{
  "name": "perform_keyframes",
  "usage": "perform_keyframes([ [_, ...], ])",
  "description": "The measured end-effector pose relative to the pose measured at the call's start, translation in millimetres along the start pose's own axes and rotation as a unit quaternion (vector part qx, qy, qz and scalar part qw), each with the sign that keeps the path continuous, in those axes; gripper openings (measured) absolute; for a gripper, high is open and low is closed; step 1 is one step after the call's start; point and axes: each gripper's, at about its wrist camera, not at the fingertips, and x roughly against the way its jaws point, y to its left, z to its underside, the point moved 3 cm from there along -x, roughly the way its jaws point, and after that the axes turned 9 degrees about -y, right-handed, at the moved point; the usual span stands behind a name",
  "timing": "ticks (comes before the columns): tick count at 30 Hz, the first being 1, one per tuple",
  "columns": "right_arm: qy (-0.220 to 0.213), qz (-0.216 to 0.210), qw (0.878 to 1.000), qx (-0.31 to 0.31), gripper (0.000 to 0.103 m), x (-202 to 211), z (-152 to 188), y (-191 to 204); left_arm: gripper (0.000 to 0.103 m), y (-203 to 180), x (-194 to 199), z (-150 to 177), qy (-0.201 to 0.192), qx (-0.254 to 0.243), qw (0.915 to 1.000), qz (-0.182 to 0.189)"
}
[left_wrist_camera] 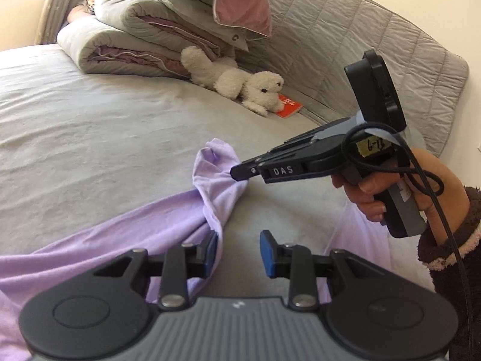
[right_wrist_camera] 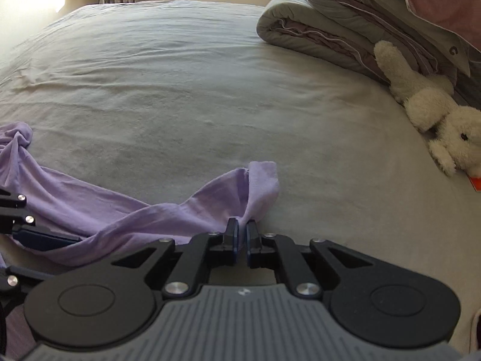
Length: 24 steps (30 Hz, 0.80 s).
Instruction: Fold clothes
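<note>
Lilac jersey garment (left_wrist_camera: 99, 234), thin soft knit, lies crumpled across the near part of a grey bed sheet (left_wrist_camera: 90, 126), which is matte with fine wrinkles. Right gripper (right_wrist_camera: 242, 233): black jaws pinched together on a bunched fold of the lilac cloth, blue pads nearly touching with fabric squeezed between; the cloth rises from the pinch into a small peaked flap (right_wrist_camera: 261, 177). Left wrist view shows the same right gripper (left_wrist_camera: 240, 176) from the side, tapered black nose marked "DAS", held by a hand (left_wrist_camera: 390, 189) in a dark fuzzy sleeve with pink trim, black cable looping over it. Left gripper (left_wrist_camera: 239, 251): jaws spread apart, blue rubber pads (left_wrist_camera: 267, 252) facing each other across a gap over bare sheet; the left pad sits against the garment's draped edge, nothing clamped. Grey ribbed body and round black hubs on both tools. Far side of bed: rolled grey quilt (left_wrist_camera: 120, 45) with mauve lining, stacked in thick rounded folds, a dusty-pink velvet pillow (left_wrist_camera: 237, 3) on top. White fluffy plush toy (left_wrist_camera: 237, 82) lies against the quilt, its head resting on an orange-red booklet (left_wrist_camera: 290, 106). Grey diamond-quilted headboard cover (left_wrist_camera: 360, 45) curves behind. In the right wrist view the garment trails left in twisted ropey folds.
</note>
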Motion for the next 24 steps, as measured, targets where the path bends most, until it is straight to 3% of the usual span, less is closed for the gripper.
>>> perform_keyframes([
  [4, -0.016, -0.01, 0.999, -0.047, 0.018, 11, -13, 3, 0.031, -2, -1, 3, 0.007, -0.004, 0.9999, 0.009],
  [6, -0.015, -0.019, 0.998, -0.063, 0.03, 4, -21, 8, 0.031, -3, -2, 4, 0.01, -0.005, 0.9998, 0.017],
  [7, -0.013, -0.021, 0.997, -0.07, 0.042, -1, -25, 10, 0.031, -3, -1, 4, 0.011, -0.008, 0.9997, 0.019],
  [13, 0.027, 0.033, 0.996, -0.079, 0.045, -41, -26, 3, 0.031, -3, 0, 7, 0.016, -0.012, 0.9995, 0.026],
  [15, 0.031, 0.04, 0.996, -0.072, 0.042, -48, -20, 3, 0.031, -2, -1, 7, 0.018, -0.012, 0.9994, 0.026],
  [18, 0.019, 0.031, 0.997, -0.065, 0.002, -46, -15, 4, 0.031, -2, -1, 8, 0.019, -0.013, 0.9994, 0.025],
  [24, -0.031, 0.055, 0.996, -0.067, 0.002, -3, -13, -10, 0.031, -3, 0, 9, 0.019, -0.018, 0.9994, 0.021],
])
